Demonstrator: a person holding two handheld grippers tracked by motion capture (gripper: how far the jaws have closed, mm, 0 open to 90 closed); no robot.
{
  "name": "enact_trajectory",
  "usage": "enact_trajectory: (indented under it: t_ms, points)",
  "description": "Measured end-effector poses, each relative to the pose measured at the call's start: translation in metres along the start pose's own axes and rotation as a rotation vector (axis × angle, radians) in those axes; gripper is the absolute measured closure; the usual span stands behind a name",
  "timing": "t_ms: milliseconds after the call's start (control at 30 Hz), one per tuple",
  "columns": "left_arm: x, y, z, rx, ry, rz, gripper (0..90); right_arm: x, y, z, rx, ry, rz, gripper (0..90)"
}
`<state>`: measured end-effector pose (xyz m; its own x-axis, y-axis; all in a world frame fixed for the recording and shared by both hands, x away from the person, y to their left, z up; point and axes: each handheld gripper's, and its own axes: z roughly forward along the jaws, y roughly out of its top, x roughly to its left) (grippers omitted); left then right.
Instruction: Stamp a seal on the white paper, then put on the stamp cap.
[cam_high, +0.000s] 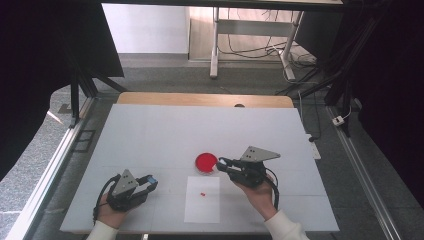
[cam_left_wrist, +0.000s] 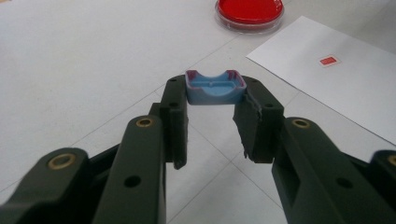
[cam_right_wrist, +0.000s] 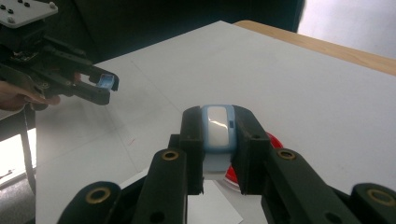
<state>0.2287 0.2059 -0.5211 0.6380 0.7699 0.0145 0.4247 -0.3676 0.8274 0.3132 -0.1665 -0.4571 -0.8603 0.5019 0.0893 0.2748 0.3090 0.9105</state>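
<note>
My left gripper (cam_left_wrist: 215, 95) is shut on a small blue cap-like piece (cam_left_wrist: 215, 87) with purple edges, held at its very tips just above the table. From above, that gripper (cam_high: 151, 181) sits at the front left. My right gripper (cam_right_wrist: 217, 137) is shut on a blue and white oblong object (cam_right_wrist: 217, 126). It hovers at the near right rim of a round red dish (cam_high: 206, 162); its tips (cam_high: 222, 163) point left. The right gripper view also shows the left gripper (cam_right_wrist: 100, 88) with the blue piece (cam_right_wrist: 107, 81), farther off.
A white paper sheet (cam_high: 202, 205) lies in front of the dish, with a small red mark (cam_high: 202, 194) on it. The red dish (cam_left_wrist: 249, 11) and the paper (cam_left_wrist: 355, 88) lie ahead of the left gripper. The white table cover (cam_high: 165, 130) ends at a wooden edge (cam_high: 200, 98).
</note>
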Motion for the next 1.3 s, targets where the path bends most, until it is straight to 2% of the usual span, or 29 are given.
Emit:
enact_trajectory:
  t_ms: [300, 667, 1300]
  points:
    - [0.0, 0.0, 0.0, -0.002, 0.001, -0.001, 65.0, -0.002, 0.003, -0.004, -0.016, -0.006, 0.004, 75.5]
    - [0.0, 0.001, 0.0, -0.005, 0.0, -0.001, 65.0, 0.001, 0.003, -0.003, -0.014, 0.01, -0.006, 75.5]
    - [-0.01, 0.012, 0.011, -0.006, -0.018, 0.033, 65.0, 0.004, 0.003, 0.0, -0.013, 0.014, -0.007, 75.3]
